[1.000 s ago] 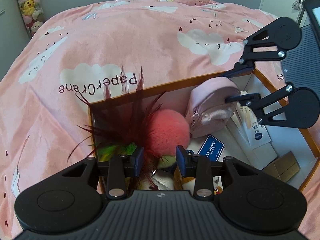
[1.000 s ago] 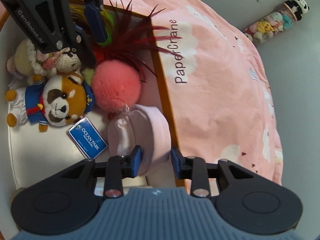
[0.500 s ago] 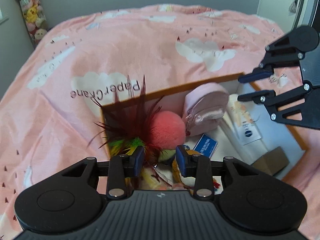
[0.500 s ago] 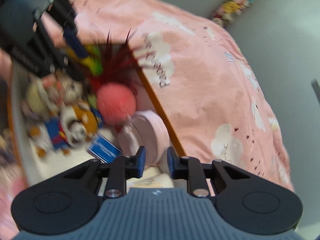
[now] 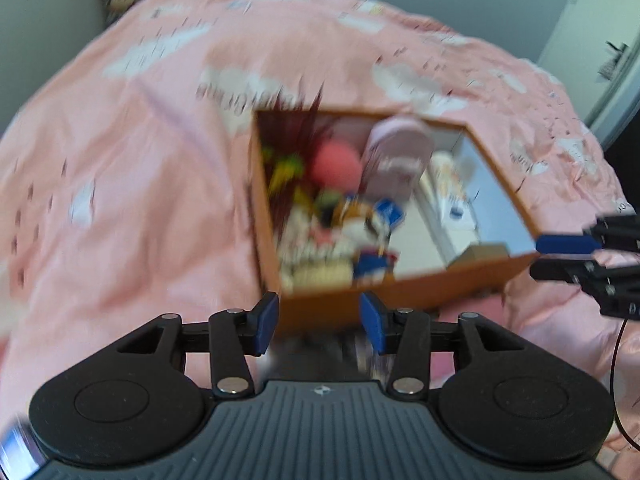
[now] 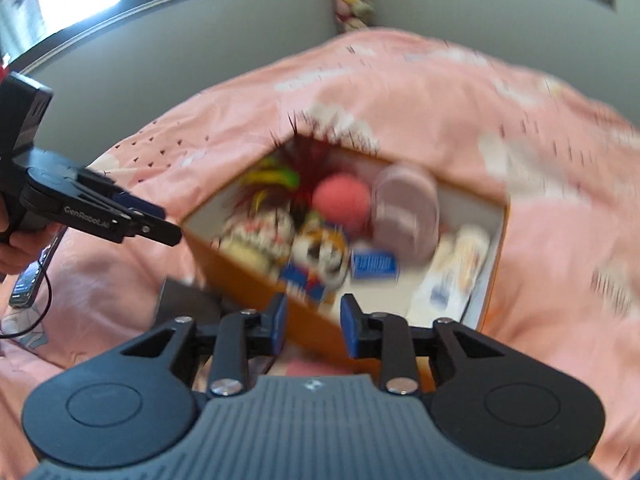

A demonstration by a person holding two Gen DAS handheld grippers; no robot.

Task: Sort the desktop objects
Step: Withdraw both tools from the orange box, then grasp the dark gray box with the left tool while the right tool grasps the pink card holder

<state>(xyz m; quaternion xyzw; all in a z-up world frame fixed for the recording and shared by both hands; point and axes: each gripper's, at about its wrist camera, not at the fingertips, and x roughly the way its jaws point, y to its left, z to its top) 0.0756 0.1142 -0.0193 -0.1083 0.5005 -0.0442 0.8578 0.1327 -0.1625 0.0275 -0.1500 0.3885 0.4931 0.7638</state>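
Observation:
An orange-walled box (image 5: 320,310) sits on the pink bed. It holds a pink pompom (image 5: 336,166) with dark feathers, a lilac pouch (image 5: 398,160), plush toys (image 5: 360,224), a blue tag (image 5: 390,212) and white packets (image 5: 452,196). The frames are blurred. My left gripper (image 5: 319,323) is open and empty, just short of the box's near wall. My right gripper (image 6: 313,330) is open and empty over the box's near wall (image 6: 256,280); the pompom (image 6: 340,200) and pouch (image 6: 404,216) lie beyond it. The right gripper also shows at the right edge of the left wrist view (image 5: 560,258).
The pink quilt (image 5: 120,200) with cloud prints surrounds the box. A phone (image 6: 26,284) with a cable lies on the bed at the left of the right wrist view. Grey walls and a window stand behind.
Both grippers have pulled back out of the box and away from it. The pouch that sat between the right fingers a second ago now rests in the box.

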